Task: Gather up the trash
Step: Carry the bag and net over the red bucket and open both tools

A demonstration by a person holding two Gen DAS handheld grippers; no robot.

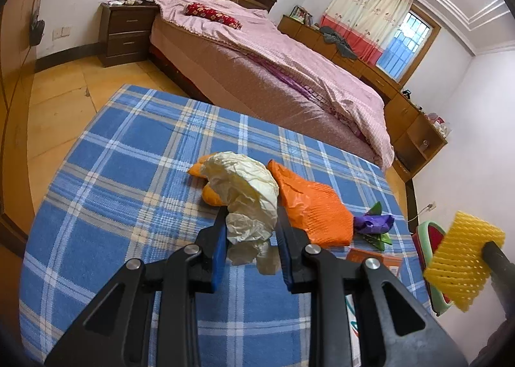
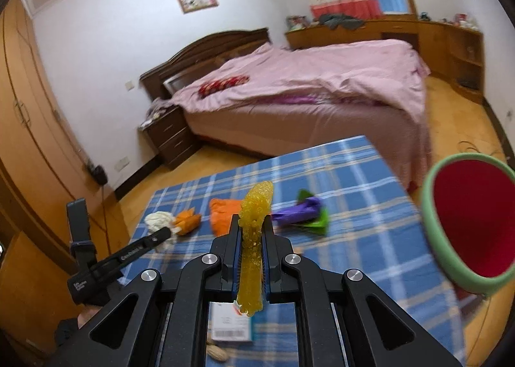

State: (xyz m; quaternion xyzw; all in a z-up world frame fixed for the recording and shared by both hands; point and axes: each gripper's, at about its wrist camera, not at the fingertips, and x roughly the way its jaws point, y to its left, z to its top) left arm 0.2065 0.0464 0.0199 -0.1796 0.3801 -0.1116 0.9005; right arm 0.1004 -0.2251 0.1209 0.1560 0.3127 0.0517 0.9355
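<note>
My left gripper [image 1: 249,217] is shut on a crumpled white paper [image 1: 248,196], just above the blue plaid tablecloth [image 1: 128,174]. The right wrist view shows that left gripper [image 2: 165,234] from the side, with the white paper [image 2: 157,218] at its tip. My right gripper [image 2: 251,222] is shut on a yellow foam fruit net [image 2: 256,206], lifted off the table. That foam net [image 1: 463,265] shows at the right edge of the left wrist view. A bin with a green rim [image 2: 433,231] and red inside stands off the table's right side.
On the cloth lie orange peel [image 1: 210,196], an orange bag [image 1: 312,209] and a purple and green wrapper [image 1: 375,223]. A small printed box [image 2: 231,325] and peanuts [image 2: 215,352] sit near the front edge. A pink bed [image 2: 305,87] stands behind the table.
</note>
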